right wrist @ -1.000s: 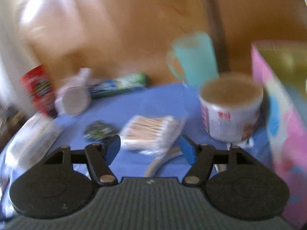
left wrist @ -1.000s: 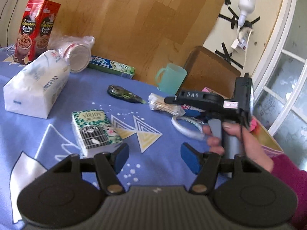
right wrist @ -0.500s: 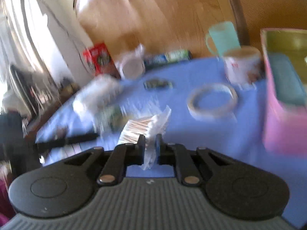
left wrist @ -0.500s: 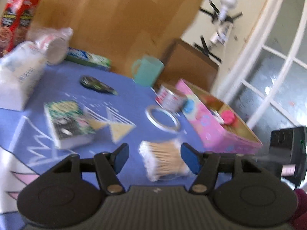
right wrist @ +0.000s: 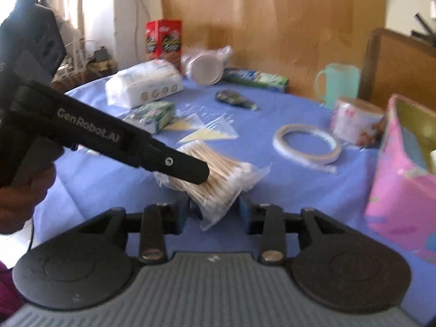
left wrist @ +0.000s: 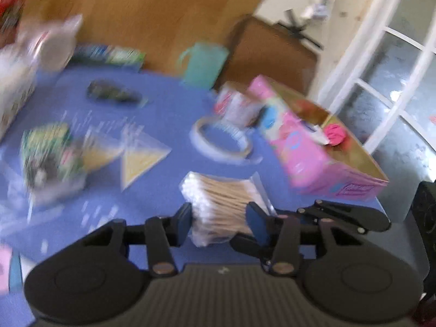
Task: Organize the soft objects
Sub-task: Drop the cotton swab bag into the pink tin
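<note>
Blue tablecloth [left wrist: 169,185] blurred | cotton-swab bag [left wrist: 223,207] | left gripper [left wrist: 219,222] seemingly clamping it

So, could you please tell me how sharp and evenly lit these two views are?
Left wrist view: motion blur smears the blue patterned tablecloth and the clear bag of cotton swabs. Right wrist view: far sharper, bright window glare upper left, fisheye bending at the edges.

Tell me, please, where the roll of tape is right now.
In the right wrist view the tape roll lies flat on the blue tablecloth, right of the cotton swab bag, near the pink box.
</note>
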`<state>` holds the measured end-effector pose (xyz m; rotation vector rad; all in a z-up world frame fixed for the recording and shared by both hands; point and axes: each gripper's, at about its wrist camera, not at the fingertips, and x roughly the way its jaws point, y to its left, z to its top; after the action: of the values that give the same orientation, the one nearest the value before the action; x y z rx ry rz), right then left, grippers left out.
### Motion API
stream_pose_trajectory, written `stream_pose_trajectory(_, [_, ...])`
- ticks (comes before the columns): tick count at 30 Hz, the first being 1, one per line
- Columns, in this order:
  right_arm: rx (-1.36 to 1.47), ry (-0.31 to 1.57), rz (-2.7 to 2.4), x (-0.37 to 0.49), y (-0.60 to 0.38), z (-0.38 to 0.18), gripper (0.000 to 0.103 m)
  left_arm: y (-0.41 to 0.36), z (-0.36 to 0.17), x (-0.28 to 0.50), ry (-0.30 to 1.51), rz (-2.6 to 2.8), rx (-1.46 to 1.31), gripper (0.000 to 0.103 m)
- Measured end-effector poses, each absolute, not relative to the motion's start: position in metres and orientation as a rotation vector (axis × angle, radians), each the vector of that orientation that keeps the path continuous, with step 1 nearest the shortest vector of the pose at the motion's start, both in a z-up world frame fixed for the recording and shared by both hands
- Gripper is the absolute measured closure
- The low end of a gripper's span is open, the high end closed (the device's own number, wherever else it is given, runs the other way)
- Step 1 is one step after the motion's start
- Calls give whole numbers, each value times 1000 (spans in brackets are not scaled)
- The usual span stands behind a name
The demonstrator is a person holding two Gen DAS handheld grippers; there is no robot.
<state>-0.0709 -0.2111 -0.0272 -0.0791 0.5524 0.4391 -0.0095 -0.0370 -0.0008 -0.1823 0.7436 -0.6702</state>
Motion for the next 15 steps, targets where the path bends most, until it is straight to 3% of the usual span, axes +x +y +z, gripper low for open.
stream_pose_trajectory(8, [22, 356, 143, -97, -308, 16, 64, -156, 65, -5, 554, -923, 25, 59])
stream_pose_trajectory(9, [26, 359, 100, -97, -321, 17, 64, -174, 67, -3, 540, -945, 45, 56])
stream_pose_trajectory(12, [57, 382, -6, -79, -355, 18, 62, -224, 68, 6, 527, -960, 78, 31])
stream_pose_trajectory(15, [14, 361, -229, -46, -375, 10, 52, -245, 62, 7, 474, -879, 133, 31])
